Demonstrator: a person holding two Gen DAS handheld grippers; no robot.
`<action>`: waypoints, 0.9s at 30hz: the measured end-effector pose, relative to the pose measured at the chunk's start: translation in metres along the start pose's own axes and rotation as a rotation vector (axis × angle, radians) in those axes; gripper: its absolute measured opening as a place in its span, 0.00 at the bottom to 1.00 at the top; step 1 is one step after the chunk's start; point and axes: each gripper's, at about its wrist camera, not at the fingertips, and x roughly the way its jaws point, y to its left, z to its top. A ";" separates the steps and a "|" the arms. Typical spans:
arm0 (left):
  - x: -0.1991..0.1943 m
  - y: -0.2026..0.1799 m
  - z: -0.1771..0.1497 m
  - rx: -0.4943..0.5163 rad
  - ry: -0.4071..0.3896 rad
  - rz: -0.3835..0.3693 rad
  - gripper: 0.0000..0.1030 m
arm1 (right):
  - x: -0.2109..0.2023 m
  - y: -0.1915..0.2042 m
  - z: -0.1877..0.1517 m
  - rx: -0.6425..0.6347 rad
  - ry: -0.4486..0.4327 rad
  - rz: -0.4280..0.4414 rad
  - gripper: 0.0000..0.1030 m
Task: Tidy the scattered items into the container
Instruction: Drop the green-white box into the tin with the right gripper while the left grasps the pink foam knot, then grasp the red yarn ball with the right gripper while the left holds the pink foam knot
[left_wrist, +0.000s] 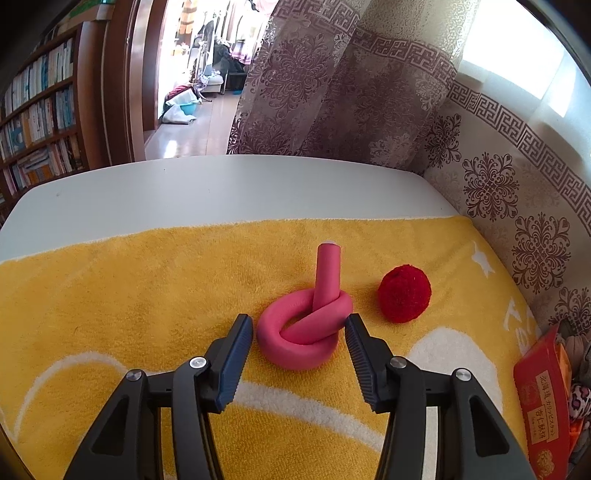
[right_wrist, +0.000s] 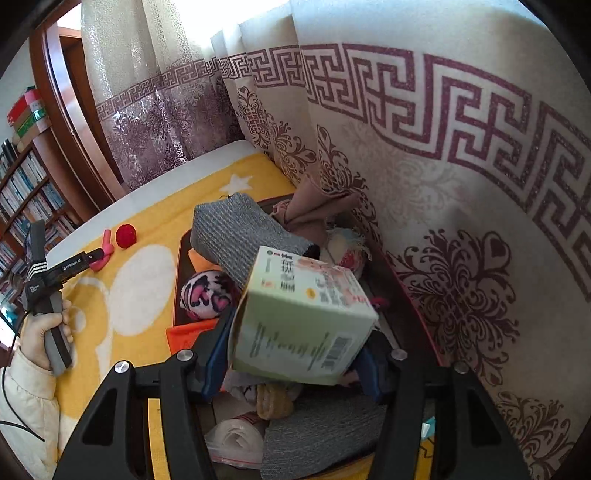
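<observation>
Here the left hand-held gripper (left_wrist: 299, 323) stands with its jaws apart, 1 on each side of a knotted pink foam tube (left_wrist: 304, 332) that lies on the yellow towel (left_wrist: 129, 295); the pads do not press on it. Just right of the tube sits a red pompom ball (left_wrist: 404, 293). The towel covers a white worktop (left_wrist: 184, 192).

The right hand-held gripper (right_wrist: 291, 363) clamps a pale green carton (right_wrist: 299, 317) above the dark tray (right_wrist: 181, 254), which is crowded with a grey knit piece (right_wrist: 240, 232), a pink spotted ball (right_wrist: 207, 295) and cloths beside the patterned curtain (right_wrist: 461, 184).
</observation>
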 end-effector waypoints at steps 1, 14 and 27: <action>0.001 0.001 0.000 0.000 0.001 -0.005 0.53 | -0.004 0.000 -0.001 0.002 -0.014 -0.019 0.61; 0.017 -0.002 0.008 0.015 0.032 -0.038 0.58 | -0.047 0.079 0.032 -0.046 -0.274 0.104 0.79; -0.002 0.019 0.014 -0.037 -0.016 -0.091 0.53 | 0.091 0.212 0.075 -0.099 -0.043 0.245 0.78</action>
